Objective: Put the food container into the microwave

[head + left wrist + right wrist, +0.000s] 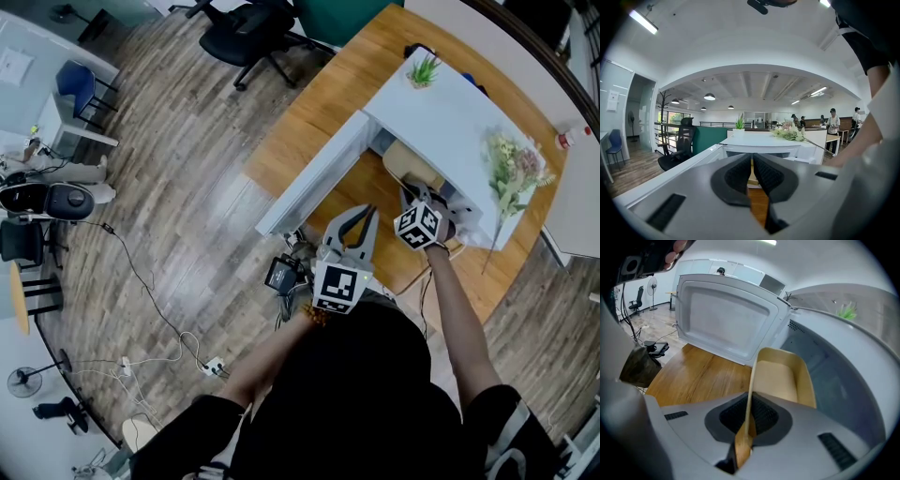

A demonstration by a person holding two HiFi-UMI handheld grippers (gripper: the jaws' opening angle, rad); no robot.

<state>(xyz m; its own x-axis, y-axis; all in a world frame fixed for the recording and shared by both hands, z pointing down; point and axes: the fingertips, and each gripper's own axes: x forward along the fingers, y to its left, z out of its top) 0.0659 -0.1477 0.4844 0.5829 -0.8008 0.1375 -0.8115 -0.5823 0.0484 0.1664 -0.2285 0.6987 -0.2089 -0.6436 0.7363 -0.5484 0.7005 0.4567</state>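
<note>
1. The food container [780, 376] sits right at the mouth of the microwave [839, 380]. Its far end is over the cavity floor and its near end is out over the wooden table [693, 376].
2. The right gripper [750, 416] has it, jaws pinched tight on one long side wall.
3. Its long axis runs straight away from that gripper into the cavity, with the far short end leading and the open side up.
4. The door [726, 315] is swung wide to the left, so the way in is clear.
5. The left gripper [752, 171] hangs back, jaws closed on nothing.
6. My read is that it's partway in, with setting it down, releasing and backing out to come.
</note>
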